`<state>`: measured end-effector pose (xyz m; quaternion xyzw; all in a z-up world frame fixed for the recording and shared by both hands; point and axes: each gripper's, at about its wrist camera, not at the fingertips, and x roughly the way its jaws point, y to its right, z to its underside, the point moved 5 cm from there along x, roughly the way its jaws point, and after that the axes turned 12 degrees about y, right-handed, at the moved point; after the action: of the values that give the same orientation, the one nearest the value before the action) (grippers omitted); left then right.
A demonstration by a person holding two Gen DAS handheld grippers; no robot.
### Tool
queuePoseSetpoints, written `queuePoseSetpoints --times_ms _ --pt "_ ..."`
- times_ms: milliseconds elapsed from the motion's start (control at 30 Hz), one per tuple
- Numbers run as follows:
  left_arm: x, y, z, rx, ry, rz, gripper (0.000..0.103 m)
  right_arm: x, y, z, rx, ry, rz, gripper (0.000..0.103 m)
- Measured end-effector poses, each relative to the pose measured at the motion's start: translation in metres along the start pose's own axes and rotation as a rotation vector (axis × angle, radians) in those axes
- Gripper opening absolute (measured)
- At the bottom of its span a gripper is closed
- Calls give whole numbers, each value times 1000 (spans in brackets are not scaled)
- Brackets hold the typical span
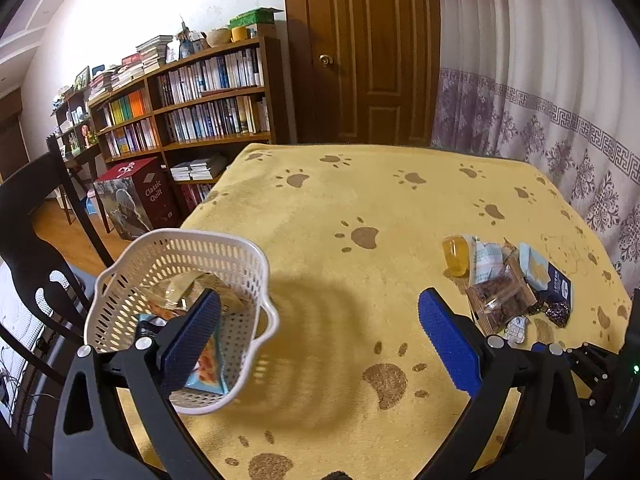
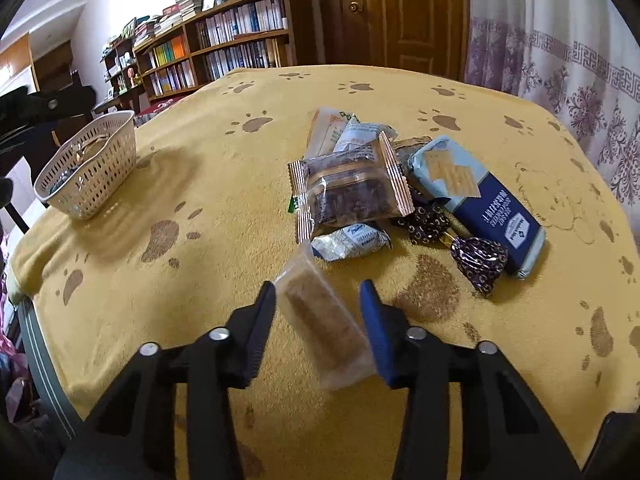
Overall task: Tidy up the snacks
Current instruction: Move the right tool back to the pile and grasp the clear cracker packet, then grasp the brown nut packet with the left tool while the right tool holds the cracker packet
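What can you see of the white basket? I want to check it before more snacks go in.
The white basket looks like plastic, with slotted perforated walls and a wavy, flared rim. It stands upright on the yellow paw-print cloth near the table's left edge, apart from the loose snack pile. It already holds several wrapped snacks, including a light blue packet leaning against the wall. The open left gripper hangs above it, one blue pad over its inside; contact cannot be told.
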<state>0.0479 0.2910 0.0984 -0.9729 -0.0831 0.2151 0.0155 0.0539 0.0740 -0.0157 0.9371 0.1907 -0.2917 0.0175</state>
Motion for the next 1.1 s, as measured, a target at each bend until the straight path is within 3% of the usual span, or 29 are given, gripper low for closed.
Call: queuePoseSetpoints --times_ms 100,467,667,800,1100 --pt "4 5 3 8 -12 11 100 -8 4 5 12 -3 0 31" --pt "18 25 12 32 -48 37 100 -12 12 14 50 -23 -5 31" --pt "26 32 19 39 -74 52 100 1 3 12 -17 -44 33 33" --pt "36 39 25 44 -103 69 100 -5 8 15 3 -39 49 27" --pt "67 93 40 118 -132 222 100 -33 50 28 143 -37 98 27"
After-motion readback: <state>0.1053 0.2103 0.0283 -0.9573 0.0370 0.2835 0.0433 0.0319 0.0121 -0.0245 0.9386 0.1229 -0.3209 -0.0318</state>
